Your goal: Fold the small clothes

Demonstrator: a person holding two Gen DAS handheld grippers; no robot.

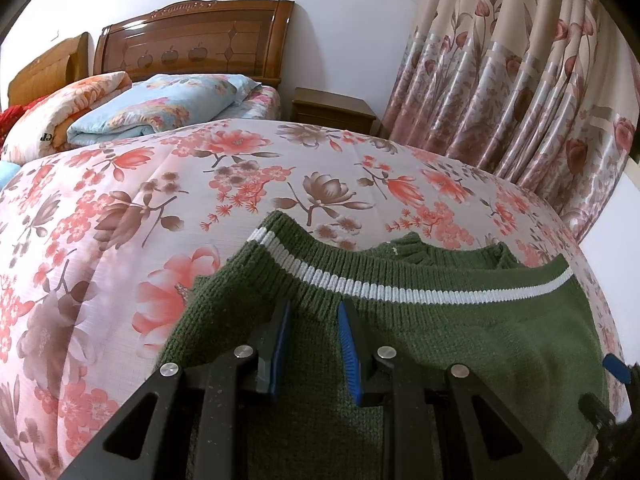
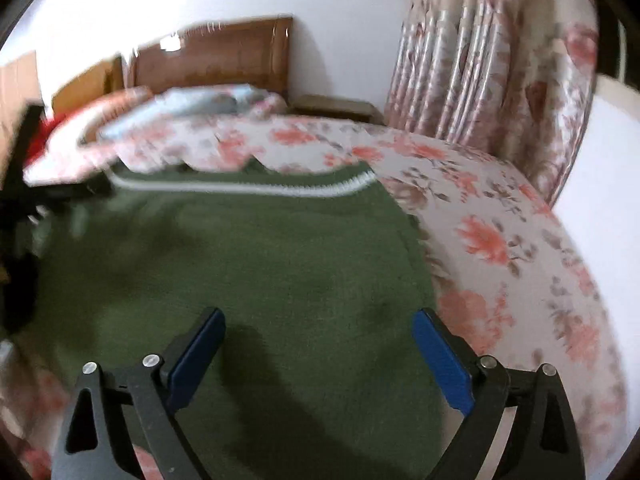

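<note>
A dark green knitted sweater (image 1: 460,340) with a white stripe (image 1: 400,290) lies on the flowered bedsheet (image 1: 120,200), its ribbed band turned toward the far side. My left gripper (image 1: 315,308) is shut on a raised fold of the sweater just below the stripe, near its left edge. The right wrist view is blurred by motion. In it my right gripper (image 2: 319,316) hangs wide open over the middle of the sweater (image 2: 260,248), holding nothing. One blue pad of the right gripper (image 1: 618,368) shows at the left view's right edge.
Folded quilts (image 1: 148,108) and a pillow lie at the far end by the wooden headboard (image 1: 192,40). A nightstand (image 1: 332,114) and a flowered curtain (image 1: 500,80) stand behind the bed. The bed's edge drops off close to the sweater's right side (image 2: 560,280).
</note>
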